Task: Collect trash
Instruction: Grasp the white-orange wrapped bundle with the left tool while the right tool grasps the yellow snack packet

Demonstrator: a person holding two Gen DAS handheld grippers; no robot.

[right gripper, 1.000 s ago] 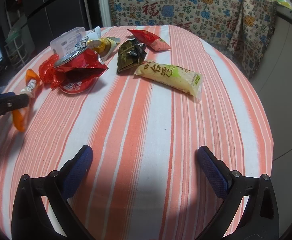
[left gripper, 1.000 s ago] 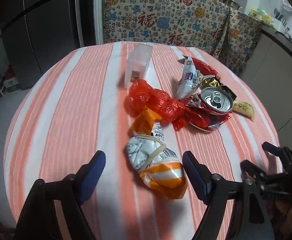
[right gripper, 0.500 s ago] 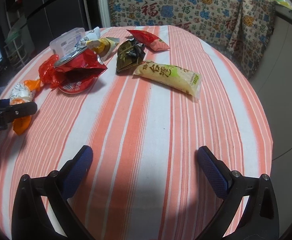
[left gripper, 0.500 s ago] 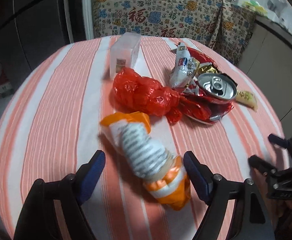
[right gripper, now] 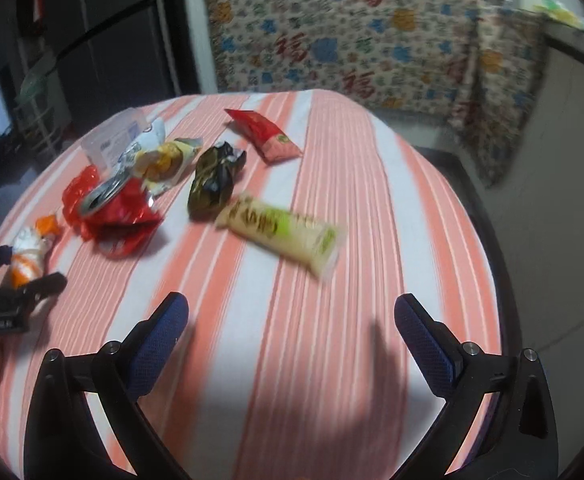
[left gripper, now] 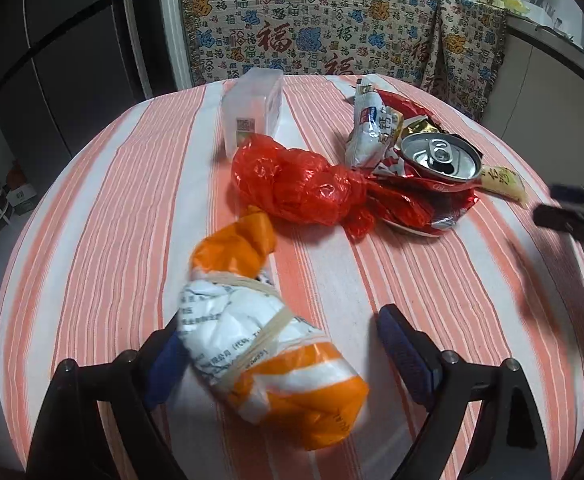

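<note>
Trash lies on a round table with an orange-and-white striped cloth. My left gripper is open around an orange-and-white wrapped bundle, which leans against the left finger and lies between the jaws. Beyond it lie a crumpled red plastic bag, a crushed can on a red wrapper, and a white snack packet. My right gripper is open and empty above the cloth. Ahead of it lie a pale yellow-green snack packet, a dark crumpled wrapper and a red packet.
A clear plastic box stands at the table's far side. A patterned cloth hangs behind the table. A dark fridge stands at the left, a counter at the right. The left gripper shows at the right wrist view's left edge.
My left gripper has moved forward around the orange-and-white bundle, which has shifted and turned against the left finger. My right gripper has lifted and swung; its view is blurred.
</note>
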